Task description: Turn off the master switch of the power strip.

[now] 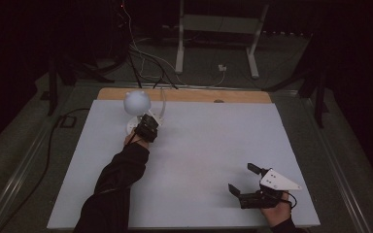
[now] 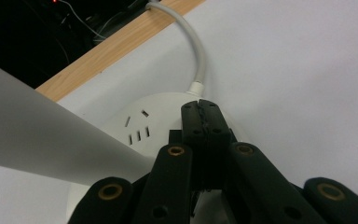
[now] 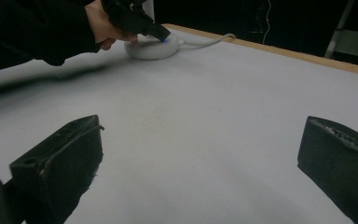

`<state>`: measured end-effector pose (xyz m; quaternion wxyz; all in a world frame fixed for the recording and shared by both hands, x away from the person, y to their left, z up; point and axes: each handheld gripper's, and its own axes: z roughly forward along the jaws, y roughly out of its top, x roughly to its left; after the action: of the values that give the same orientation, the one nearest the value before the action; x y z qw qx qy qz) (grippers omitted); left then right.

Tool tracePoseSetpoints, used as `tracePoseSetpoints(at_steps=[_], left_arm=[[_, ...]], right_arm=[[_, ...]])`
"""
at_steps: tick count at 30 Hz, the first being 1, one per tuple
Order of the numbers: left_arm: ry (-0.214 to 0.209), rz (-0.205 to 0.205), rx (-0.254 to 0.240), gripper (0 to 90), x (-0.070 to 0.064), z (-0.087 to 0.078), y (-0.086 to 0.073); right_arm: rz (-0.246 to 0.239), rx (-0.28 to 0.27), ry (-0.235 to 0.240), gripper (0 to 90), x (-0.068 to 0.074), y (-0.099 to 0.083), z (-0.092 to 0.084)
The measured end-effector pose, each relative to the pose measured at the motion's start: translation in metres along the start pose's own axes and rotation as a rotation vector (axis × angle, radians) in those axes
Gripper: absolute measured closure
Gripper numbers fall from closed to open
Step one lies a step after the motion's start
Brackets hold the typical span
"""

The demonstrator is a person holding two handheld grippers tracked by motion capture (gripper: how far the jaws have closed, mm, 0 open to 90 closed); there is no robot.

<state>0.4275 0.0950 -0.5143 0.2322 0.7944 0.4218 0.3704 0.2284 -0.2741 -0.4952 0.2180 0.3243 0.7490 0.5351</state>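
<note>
A white lamp with a round head [image 1: 137,101] stands at the far left of the table on a flat round base [image 1: 132,127]. My left gripper [image 1: 150,119] is shut, and its tips rest on that base [image 2: 135,123] close to where the white cable [image 2: 198,51] enters. The lamp's pale body [image 2: 28,135] is blurred at the left of the left gripper view. In the right gripper view the left gripper [image 3: 164,36] touches the base [image 3: 149,49], where a small blue light glows. My right gripper [image 1: 243,178] [image 3: 200,154] sits open and empty near the front right.
The table top is a white board [image 1: 199,145] with a wooden strip [image 1: 184,95] along its far edge. Beyond it stand a white metal frame [image 1: 179,43] and loose cables [image 1: 145,58] on the dark floor.
</note>
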Motion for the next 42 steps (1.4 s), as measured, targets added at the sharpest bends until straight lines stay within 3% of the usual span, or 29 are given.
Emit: tracePoseSetpoints(at_steps=[6, 10, 12, 15, 16, 23, 27, 31, 34, 37, 42], left_arm=[[0.007, 0.032, 0.014, 90.0, -0.002, 0.0, 0.002], [-0.027, 0.028, 0.041, 90.0, 0.003, 0.001, 0.005], [-0.016, 0.063, 0.051, 90.0, 0.001, 0.001, 0.006], [-0.031, 0.065, 0.061, 90.0, 0.003, 0.001, 0.008], [-0.045, 0.045, 0.058, 90.0, 0.005, 0.001, 0.008], [-0.045, 0.042, 0.051, 90.0, 0.006, 0.001, 0.007], [-0.01, 0.068, 0.028, 90.0, 0.002, 0.0, 0.006], [-0.003, 0.055, 0.017, 90.0, 0.003, 0.0, 0.006], [0.007, 0.04, -0.02, 90.0, 0.002, -0.004, 0.007], [-0.001, 0.03, -0.048, 90.0, 0.002, -0.009, 0.013], [-0.026, 0.045, -0.045, 90.0, 0.001, -0.015, 0.017]], right_arm=[[-0.001, -0.008, -0.002, 0.0, 0.0, 0.001, -0.002], [-0.002, -0.009, 0.0, 0.0, 0.0, 0.001, -0.002], [-0.003, -0.01, 0.0, 0.0, 0.0, 0.001, -0.002], [-0.003, -0.01, 0.0, 0.0, 0.0, 0.001, -0.002], [-0.003, -0.011, 0.0, 0.0, 0.0, 0.001, -0.002], [-0.001, -0.008, 0.0, 0.0, 0.0, 0.001, -0.001], [0.001, -0.005, -0.001, 0.0, 0.0, 0.0, -0.001], [0.003, -0.001, -0.003, 0.0, -0.001, 0.0, -0.001], [0.004, -0.001, -0.004, 0.0, -0.001, 0.0, -0.001], [0.007, -0.003, -0.006, 0.0, -0.002, 0.0, -0.001], [0.003, -0.006, -0.007, 0.0, -0.001, 0.0, -0.002]])
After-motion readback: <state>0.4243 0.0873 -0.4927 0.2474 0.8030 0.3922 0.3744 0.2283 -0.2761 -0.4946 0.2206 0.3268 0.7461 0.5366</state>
